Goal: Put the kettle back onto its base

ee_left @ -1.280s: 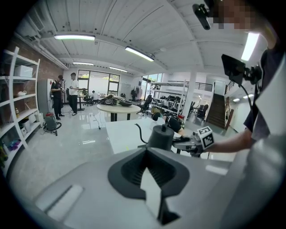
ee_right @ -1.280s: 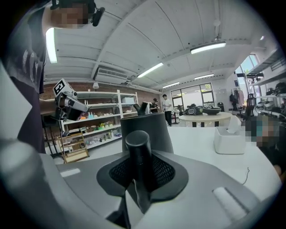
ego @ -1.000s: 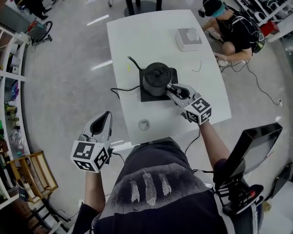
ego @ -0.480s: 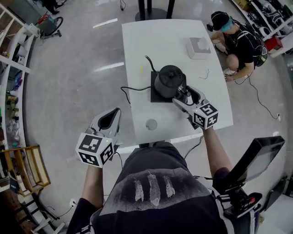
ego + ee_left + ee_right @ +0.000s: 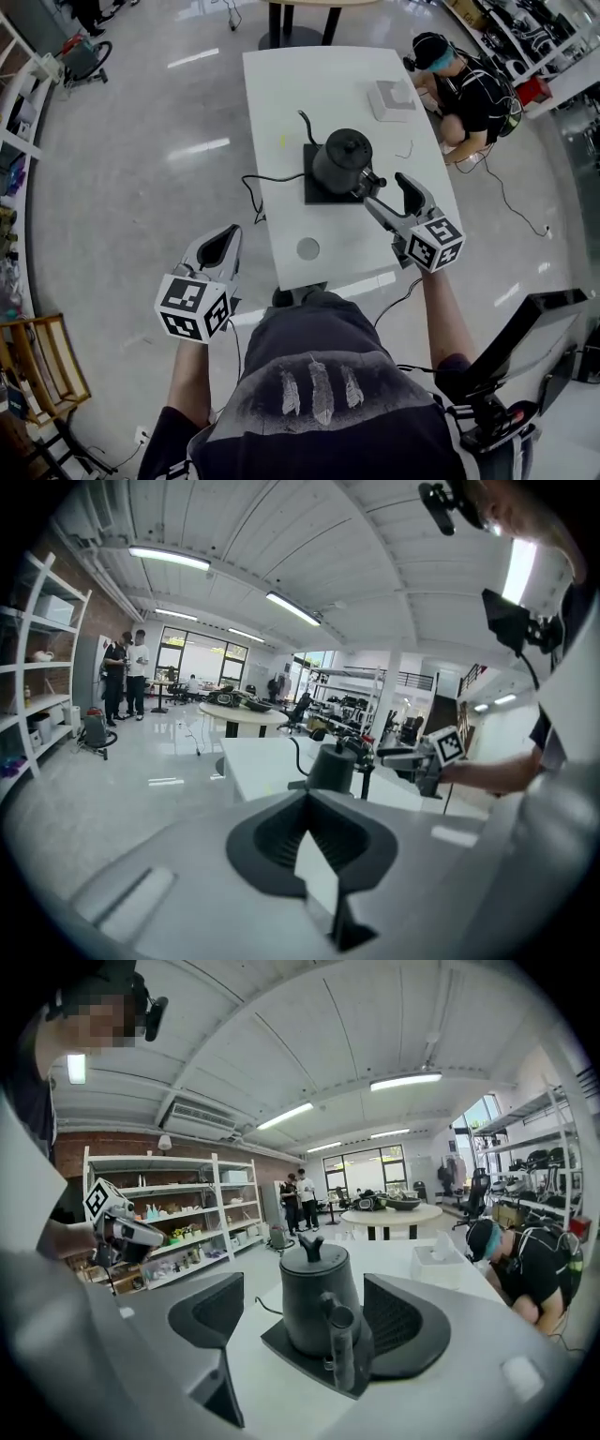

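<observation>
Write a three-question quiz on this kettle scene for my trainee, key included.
1. Where does the kettle stand? A) on its base B) on the floor C) on the white box
2. True or false: the right gripper clamps the kettle's handle.
3. Which gripper hangs beside the table, not over it?
Key: 1 A. 2 False: its fingers have just been opening and stand apart, not pressing the handle. 3 The left gripper.

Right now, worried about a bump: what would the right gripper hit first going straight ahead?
Likely the kettle handle, straight ahead of the right gripper, whose jaws have just opened, gripping nothing; depth unclear.
</observation>
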